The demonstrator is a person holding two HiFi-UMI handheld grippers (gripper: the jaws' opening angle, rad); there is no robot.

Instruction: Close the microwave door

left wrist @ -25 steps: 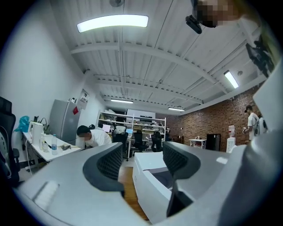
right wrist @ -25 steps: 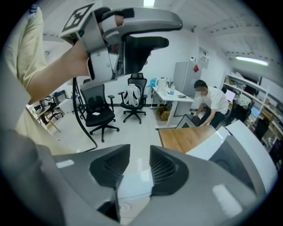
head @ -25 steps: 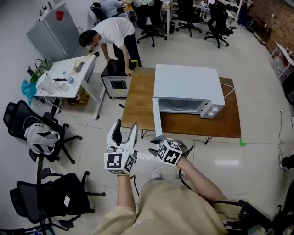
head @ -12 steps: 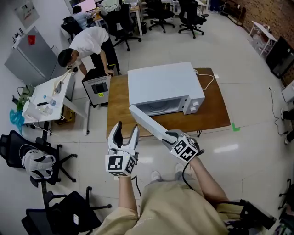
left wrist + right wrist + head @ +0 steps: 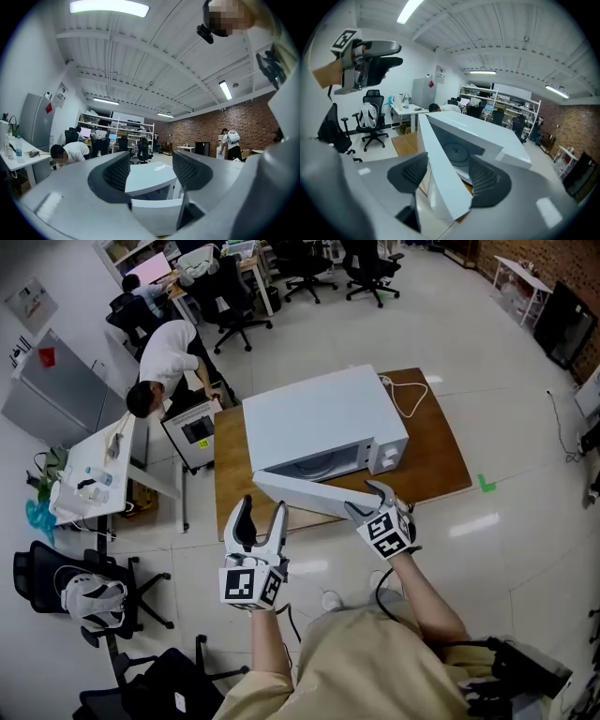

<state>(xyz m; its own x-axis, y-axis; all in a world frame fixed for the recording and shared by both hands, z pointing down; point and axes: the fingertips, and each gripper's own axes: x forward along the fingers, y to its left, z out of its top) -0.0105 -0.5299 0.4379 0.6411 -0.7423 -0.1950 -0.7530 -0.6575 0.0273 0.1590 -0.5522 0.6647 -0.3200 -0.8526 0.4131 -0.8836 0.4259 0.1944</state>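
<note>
Opening right claw (image 5: 449, 172) astride flat door (image 5: 436, 145)

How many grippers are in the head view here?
2. The left gripper is open and empty, near the table's front edge. The right gripper straddles the microwave door at its free edge, jaws opening.

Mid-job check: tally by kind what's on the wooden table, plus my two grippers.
microwave: 1
power cord: 1
grippers: 2 (left gripper, jaws apart, empty; right gripper, jaws opening, microwave door edge between them)
Total: 4
</note>
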